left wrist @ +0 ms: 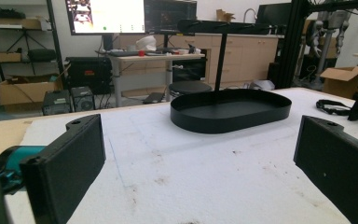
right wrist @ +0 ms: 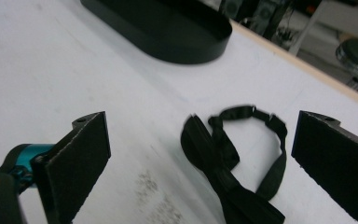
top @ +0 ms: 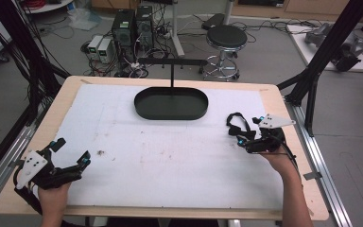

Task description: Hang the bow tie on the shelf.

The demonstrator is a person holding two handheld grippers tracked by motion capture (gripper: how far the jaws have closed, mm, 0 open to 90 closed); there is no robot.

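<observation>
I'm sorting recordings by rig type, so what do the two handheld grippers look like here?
Both are black, with teal fittings near the jaw mounts. The left gripper and the right gripper each carry a light grey three-cornered plate with small dark holes on top. Their jaws are flat, rectangular black pads with a hole near the upper edge. A black cable trails from each. The forearms are bare, with no sleeves in view.

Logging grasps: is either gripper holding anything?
Nothing held. Right gripper is open over the black strap; left gripper is open over bare table.

white mat [top: 170,151] lies open between the grippers; only the black tray [top: 171,103] and strap [top: 238,124] obstruct.
</observation>
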